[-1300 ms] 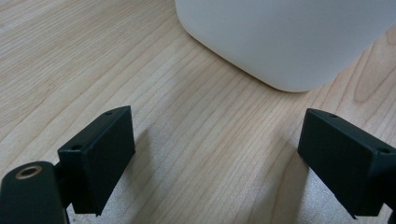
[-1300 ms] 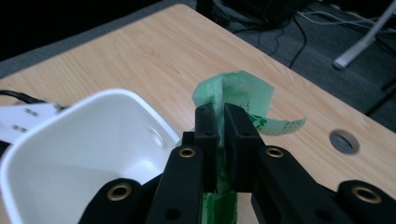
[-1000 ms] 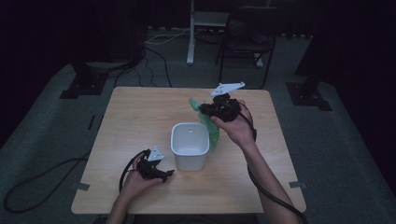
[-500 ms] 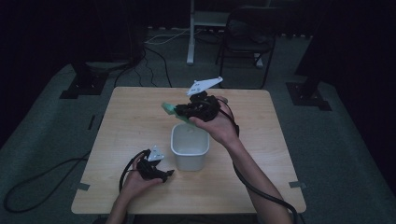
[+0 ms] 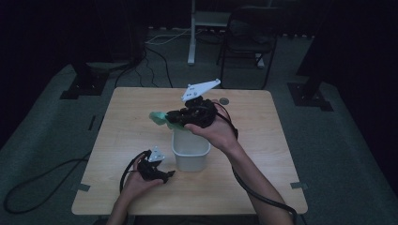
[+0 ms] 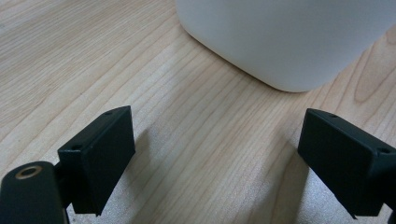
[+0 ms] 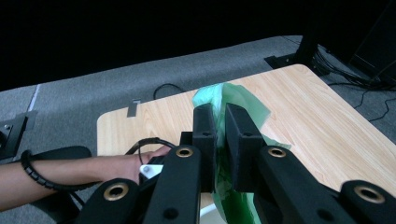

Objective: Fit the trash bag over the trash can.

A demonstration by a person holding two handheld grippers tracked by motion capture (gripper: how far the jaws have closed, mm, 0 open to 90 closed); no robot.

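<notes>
- Since the earlier frame, the right claw (image 5: 170,117) is carrying the green bag (image 5: 159,117) leftward, now above the white bin's (image 5: 190,151) far rim.
- Its jaws are pinching the bag, apparently a thin plastic film.
- The left claw (image 5: 165,174) is resting wide open on the surface (image 5: 263,140), just beside the bin.
</notes>
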